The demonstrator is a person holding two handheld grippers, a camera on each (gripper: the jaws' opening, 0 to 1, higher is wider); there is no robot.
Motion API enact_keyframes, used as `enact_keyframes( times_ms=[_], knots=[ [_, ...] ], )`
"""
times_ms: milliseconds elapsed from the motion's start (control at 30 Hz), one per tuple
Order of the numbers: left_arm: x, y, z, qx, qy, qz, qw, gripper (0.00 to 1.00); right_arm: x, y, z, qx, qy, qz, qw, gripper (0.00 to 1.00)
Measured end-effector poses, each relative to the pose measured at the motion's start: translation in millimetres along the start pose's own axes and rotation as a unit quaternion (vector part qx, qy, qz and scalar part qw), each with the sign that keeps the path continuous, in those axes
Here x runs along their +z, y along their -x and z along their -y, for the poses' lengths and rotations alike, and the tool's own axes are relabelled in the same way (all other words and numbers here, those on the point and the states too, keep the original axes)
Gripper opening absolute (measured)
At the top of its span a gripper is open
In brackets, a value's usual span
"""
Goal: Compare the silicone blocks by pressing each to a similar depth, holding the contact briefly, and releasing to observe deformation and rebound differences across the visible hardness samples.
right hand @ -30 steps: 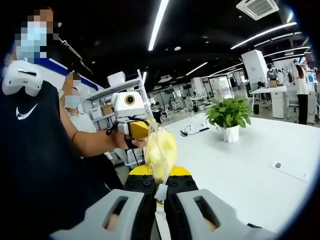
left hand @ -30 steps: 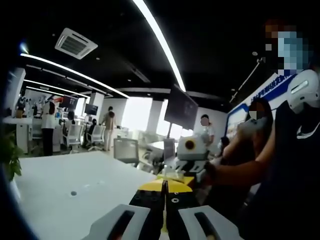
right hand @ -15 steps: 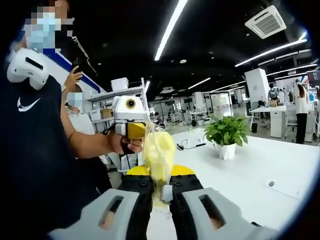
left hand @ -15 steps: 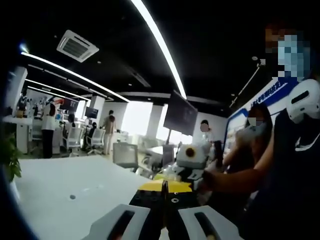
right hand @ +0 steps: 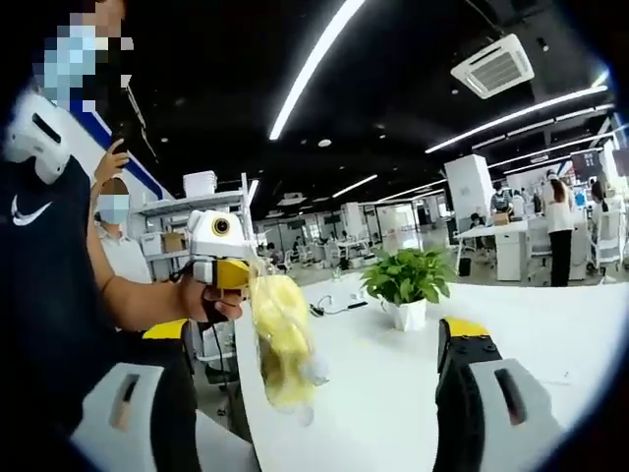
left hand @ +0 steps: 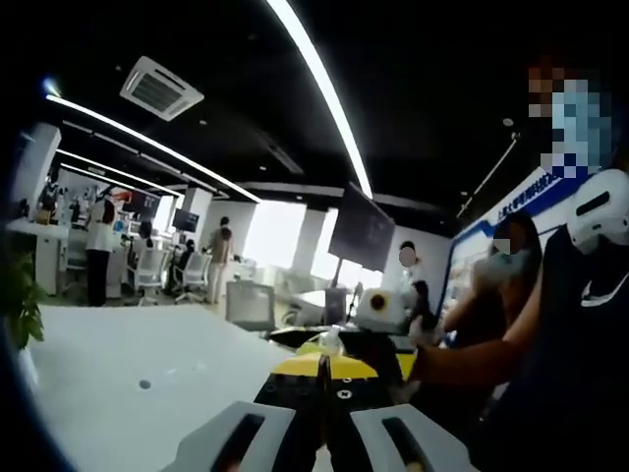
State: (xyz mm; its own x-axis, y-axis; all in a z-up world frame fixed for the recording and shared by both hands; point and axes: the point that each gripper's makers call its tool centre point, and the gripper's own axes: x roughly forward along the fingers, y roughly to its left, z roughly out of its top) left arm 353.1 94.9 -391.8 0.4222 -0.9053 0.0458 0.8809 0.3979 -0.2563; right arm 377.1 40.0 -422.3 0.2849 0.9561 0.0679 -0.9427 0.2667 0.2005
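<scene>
Releasing the yellow sample [right hand: 280, 339] above the white table [right hand: 393, 393]
Right gripper [right hand: 314, 393] spread wide; left gripper [left hand: 322, 379] pinches it. Next: observe rebound

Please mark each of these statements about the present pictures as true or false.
1. The right hand-held gripper has its jaws wide apart. True.
2. The yellow bag hangs from the left hand-held gripper. True.
3. The potted plant lies on the floor. False: it stands on the white table.
4. In its own view, the left hand-held gripper's jaws stand wide open. False: they are closed together.
5. The right hand-held gripper clamps the yellow bag. False: the bag hangs free between its open jaws.
</scene>
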Motion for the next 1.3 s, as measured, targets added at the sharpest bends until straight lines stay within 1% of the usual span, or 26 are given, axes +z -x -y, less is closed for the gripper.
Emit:
enact_keyframes(
  times_ms=[100,400,500,600,700,800,867,967,1033,1067,1133,1233,1300],
  knots=[
    [-0.2,1,1.1,-0.002,-0.003,-0.002,1.0000,0.00,-2.8,2,5,-0.014,0.015,-0.012,0.9997,0.97],
    [-2.0,4,-3.7,0.004,0.004,0.001,1.0000,0.00,-7.2,16,17,-0.044,0.045,-0.030,0.9975,0.97],
    [-5.3,3,-10.8,0.013,0.019,0.003,0.9997,0.00,-12.2,26,24,-0.065,0.062,-0.036,0.9953,0.97],
    [-10.7,3,-16.1,0.019,0.035,0.005,0.9992,0.00,-18.4,38,30,-0.080,0.062,-0.036,0.9942,0.97],
    [-15.4,2,-20.6,0.024,0.052,0.008,0.9983,0.00,-29.0,56,39,-0.111,0.057,-0.037,0.9916,0.97],
    [-19.6,1,-24.6,0.028,0.070,0.011,0.9971,0.00,-38.7,72,44,-0.136,0.044,-0.034,0.9892,0.97],
    [-22.5,1,-26.0,0.029,0.073,0.010,0.9969,0.00,-45.9,84,47,-0.153,0.041,-0.039,0.9865,0.97],
    [-26.5,2,-31.0,0.037,0.078,0.009,0.9963,0.00,-57.8,104,53,-0.186,0.063,-0.052,0.9792,0.97],
    [-29.6,3,-34.8,0.039,0.097,0.013,0.9944,0.00,-66.7,114,55,-0.194,0.049,-0.057,0.9781,0.97],
    [-30.6,3,-36.4,0.041,0.098,0.015,0.9942,0.00,-69.9,118,56,-0.200,0.046,-0.059,0.9770,0.97],
    [-34.2,4,-39.1,0.045,0.104,0.014,0.9934,0.00,-76.2,125,57,-0.208,0.053,-0.067,0.9744,0.97],
    [-40.9,5,-43.7,0.050,0.114,0.012,0.9922,0.00,-91.5,135,59,-0.223,0.059,-0.085,0.9694,0.97],
    [-44.6,6,-46.1,0.052,0.122,0.012,0.9911,0.00,-98.0,139,59,-0.227,0.060,-0.088,0.9680,0.97]
  ],
)
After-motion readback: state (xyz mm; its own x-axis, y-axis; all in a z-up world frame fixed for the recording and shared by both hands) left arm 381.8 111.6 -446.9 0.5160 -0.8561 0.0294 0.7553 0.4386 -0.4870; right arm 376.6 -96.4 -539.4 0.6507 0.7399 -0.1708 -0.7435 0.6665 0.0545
